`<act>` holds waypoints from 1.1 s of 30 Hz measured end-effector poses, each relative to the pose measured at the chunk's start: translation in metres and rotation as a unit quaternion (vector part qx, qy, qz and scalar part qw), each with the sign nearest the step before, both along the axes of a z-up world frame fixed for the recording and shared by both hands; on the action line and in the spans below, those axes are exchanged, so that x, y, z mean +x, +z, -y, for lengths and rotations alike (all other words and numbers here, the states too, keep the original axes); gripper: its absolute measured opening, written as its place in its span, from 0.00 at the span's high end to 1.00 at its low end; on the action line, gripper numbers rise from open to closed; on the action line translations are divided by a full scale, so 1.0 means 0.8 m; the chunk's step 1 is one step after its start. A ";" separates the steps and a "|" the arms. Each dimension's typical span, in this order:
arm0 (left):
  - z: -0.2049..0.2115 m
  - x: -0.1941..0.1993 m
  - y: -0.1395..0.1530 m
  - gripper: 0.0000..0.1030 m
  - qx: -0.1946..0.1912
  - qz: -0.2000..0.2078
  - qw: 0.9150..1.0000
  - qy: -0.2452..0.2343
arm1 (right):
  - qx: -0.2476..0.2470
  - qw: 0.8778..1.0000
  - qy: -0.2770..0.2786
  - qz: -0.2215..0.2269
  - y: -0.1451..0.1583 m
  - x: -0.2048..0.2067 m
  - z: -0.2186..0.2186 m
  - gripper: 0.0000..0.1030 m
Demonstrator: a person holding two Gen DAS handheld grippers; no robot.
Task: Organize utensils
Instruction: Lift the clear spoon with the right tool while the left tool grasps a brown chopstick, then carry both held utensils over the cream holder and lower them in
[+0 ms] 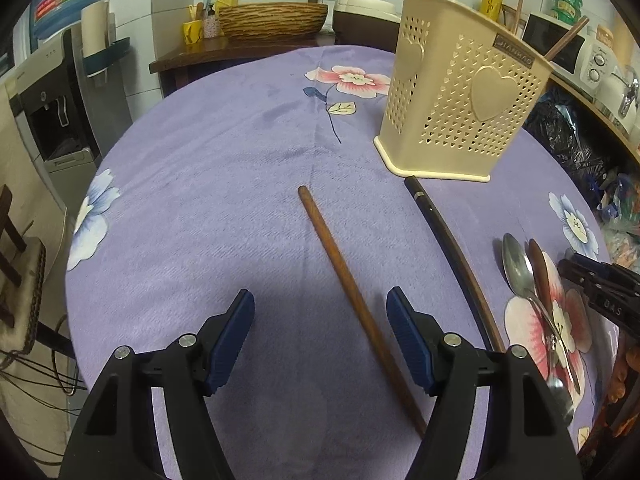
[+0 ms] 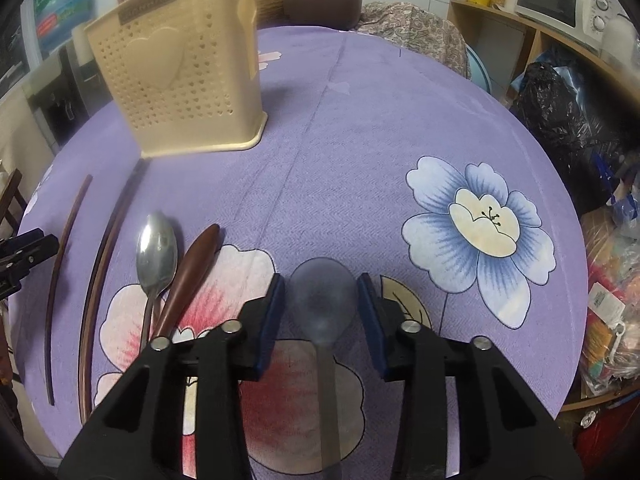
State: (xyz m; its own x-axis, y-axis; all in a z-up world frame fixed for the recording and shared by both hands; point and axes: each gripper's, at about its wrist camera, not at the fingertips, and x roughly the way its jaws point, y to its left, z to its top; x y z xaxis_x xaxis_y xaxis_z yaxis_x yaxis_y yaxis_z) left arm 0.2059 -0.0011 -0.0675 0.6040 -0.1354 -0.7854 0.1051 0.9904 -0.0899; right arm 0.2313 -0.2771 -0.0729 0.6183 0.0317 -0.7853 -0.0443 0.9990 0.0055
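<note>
One cream perforated utensil holder [image 1: 460, 96] is seen standing on the worktop [image 1: 224, 168], ahead and to the right of the left gripper [image 1: 320, 336], with at least two brown sticks rising out of it. Two chopsticks are counted lying loose on the purple cloth: a brown chopstick [image 1: 352, 300], which runs forward between the widely spread fingers of the left gripper without being touched, and a darker chopstick [image 1: 452, 256] just to its right, its far end almost at the holder's base. Three spoons are counted: a metal spoon [image 2: 154, 256] and a brown wooden spoon [image 2: 192, 276] lying side by side, touching, to the left of the right gripper [image 2: 322, 316], and a translucent grey spoon [image 2: 322, 300] whose bowl sits between the right gripper's fingers. Those fingers are held spread, flanking the bowl closely; whether contact is made cannot be told.
</note>
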 end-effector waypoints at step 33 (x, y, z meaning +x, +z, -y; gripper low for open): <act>0.068 0.051 0.020 0.92 0.040 0.010 0.998 -0.055 | 0.013 1.000 0.008 0.015 0.014 -0.010 0.003 0.64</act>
